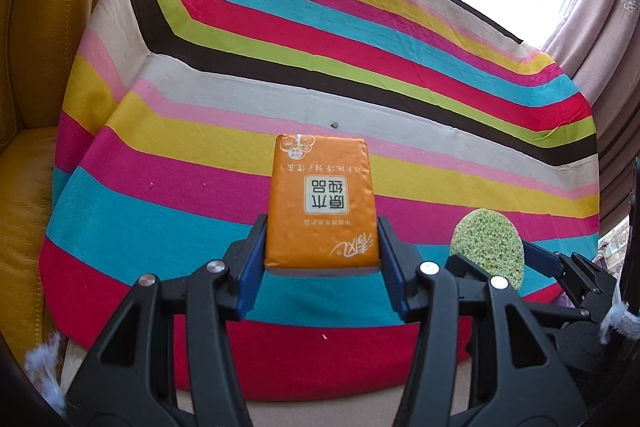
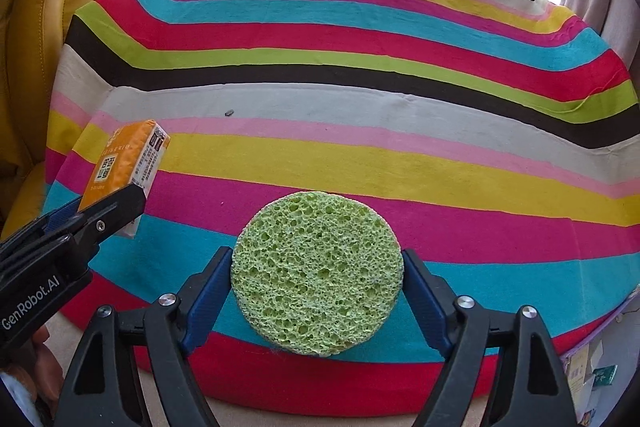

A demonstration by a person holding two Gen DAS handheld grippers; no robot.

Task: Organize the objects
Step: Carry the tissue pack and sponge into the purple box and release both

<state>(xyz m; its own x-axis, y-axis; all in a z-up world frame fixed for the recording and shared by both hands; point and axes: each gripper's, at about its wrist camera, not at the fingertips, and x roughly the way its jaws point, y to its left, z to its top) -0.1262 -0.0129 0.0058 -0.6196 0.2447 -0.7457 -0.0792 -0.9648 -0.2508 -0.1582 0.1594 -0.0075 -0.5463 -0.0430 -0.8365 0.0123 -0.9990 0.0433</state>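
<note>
With the left gripper (image 1: 322, 251) clamped on the orange tissue pack (image 1: 322, 201) and the right gripper (image 2: 316, 291) on the round green sponge (image 2: 316, 273), both apparently above the striped cloth (image 2: 360, 155), either might slip if squeezed unevenly.

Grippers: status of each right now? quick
Left gripper: closed on the orange tissue pack, held above the striped cloth.
Right gripper: closed on the green round sponge.
</note>
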